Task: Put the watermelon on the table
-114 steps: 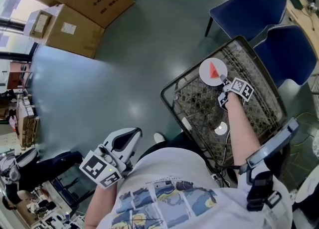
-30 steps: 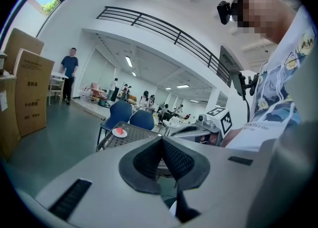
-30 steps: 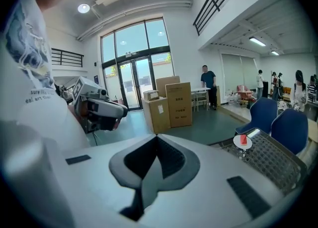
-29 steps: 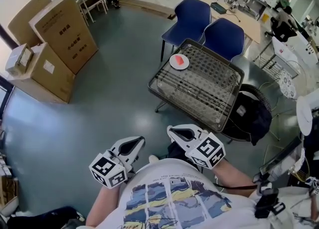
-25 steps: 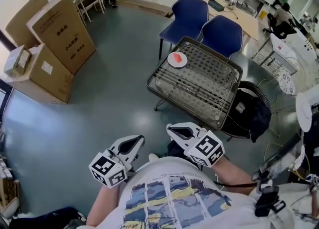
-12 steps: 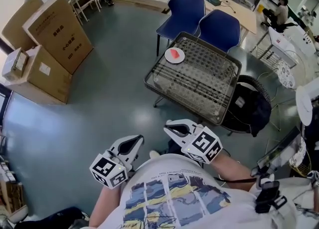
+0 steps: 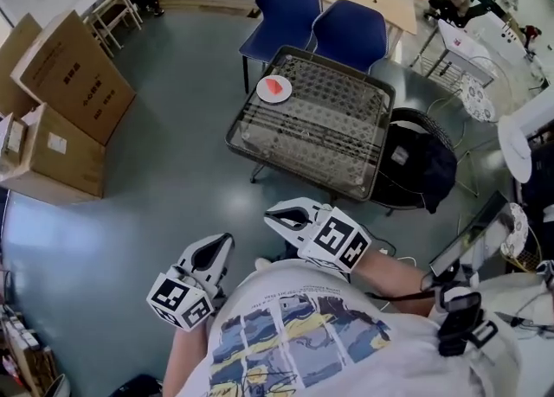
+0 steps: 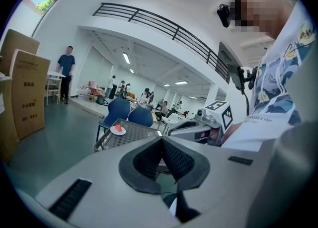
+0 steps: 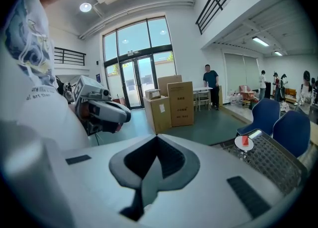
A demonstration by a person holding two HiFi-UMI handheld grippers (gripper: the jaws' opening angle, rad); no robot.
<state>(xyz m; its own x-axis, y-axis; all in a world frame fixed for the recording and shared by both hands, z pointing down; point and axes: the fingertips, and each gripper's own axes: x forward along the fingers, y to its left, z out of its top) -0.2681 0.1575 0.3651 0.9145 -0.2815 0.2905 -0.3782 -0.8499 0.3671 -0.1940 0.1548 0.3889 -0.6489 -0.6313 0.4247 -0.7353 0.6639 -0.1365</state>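
A red watermelon slice [image 7: 275, 86] lies on a white plate [image 7: 267, 94] at the far left corner of the wire-mesh table [image 7: 333, 140]. Both grippers hang close to my body, well short of the table. The left gripper [image 7: 225, 240] is shut and holds nothing, its pads meeting at the tips [image 8: 161, 140]. The right gripper [image 7: 270, 213] also has its tips together [image 9: 156, 137] and carries nothing. The plate [image 8: 118, 130] shows small and far off in the left gripper view. In the right gripper view the slice [image 9: 245, 140] is at the right.
Two blue chairs [image 7: 281, 2] [image 7: 351, 32] stand behind the table, and a black bag [image 7: 415, 166] sits at its right. Cardboard boxes [image 7: 65, 75] are stacked at the left. A person [image 9: 211, 85] stands far off by a white table. Grey floor lies between me and the table.
The right gripper, earlier at the plate on the table, has come back to my body. Over the last second both grippers keep still while the head view swings, shifting the table left.
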